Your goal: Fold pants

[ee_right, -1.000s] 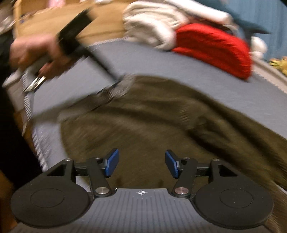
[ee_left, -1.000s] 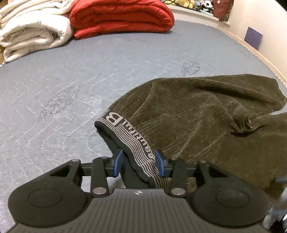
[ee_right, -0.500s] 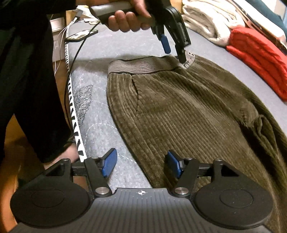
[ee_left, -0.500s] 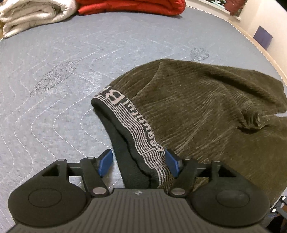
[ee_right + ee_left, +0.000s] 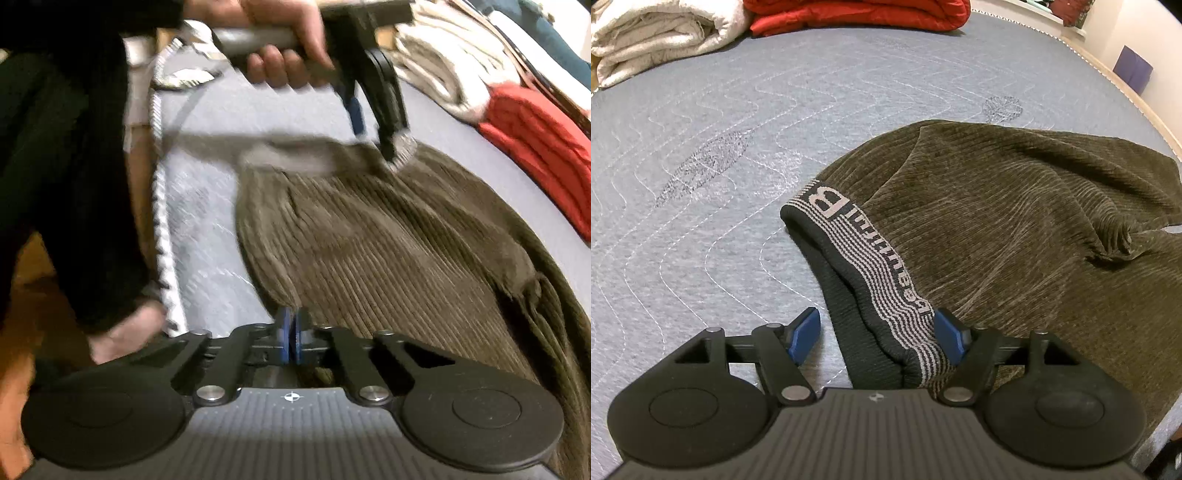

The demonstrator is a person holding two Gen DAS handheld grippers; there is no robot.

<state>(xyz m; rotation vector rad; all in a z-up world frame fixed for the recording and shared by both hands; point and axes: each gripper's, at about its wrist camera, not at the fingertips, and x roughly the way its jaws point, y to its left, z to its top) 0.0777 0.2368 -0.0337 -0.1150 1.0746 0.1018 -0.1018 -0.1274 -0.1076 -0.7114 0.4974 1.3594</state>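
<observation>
Surroundings: a grey quilted mattress carries, along its far edge, a folded cream blanket and, just beside it, a folded red blanket; a purple square sits on the wall past the mattress corner at right, and in the right wrist view a dark-clothed person stands at the mattress's near-left edge, filling that side of the frame. The olive corduroy pants lie on the mattress well apart from both blankets, waistband at the near end — its long axis runs from the waist by the grippers away toward the right, where the fabric bunches into a puckered crease. The striped, lettered waistband stands partly turned out, showing dark lining. Left gripper: its jaws have just been opening and now stand wide, the waistband passing between the blue pads, touching the right pad, clear of the left. Right gripper: its jaws have just been closing and are now pinched together on the pants' side edge — the view is motion-blurred. The hand holding the left gripper appears above the waistband in that view.
</observation>
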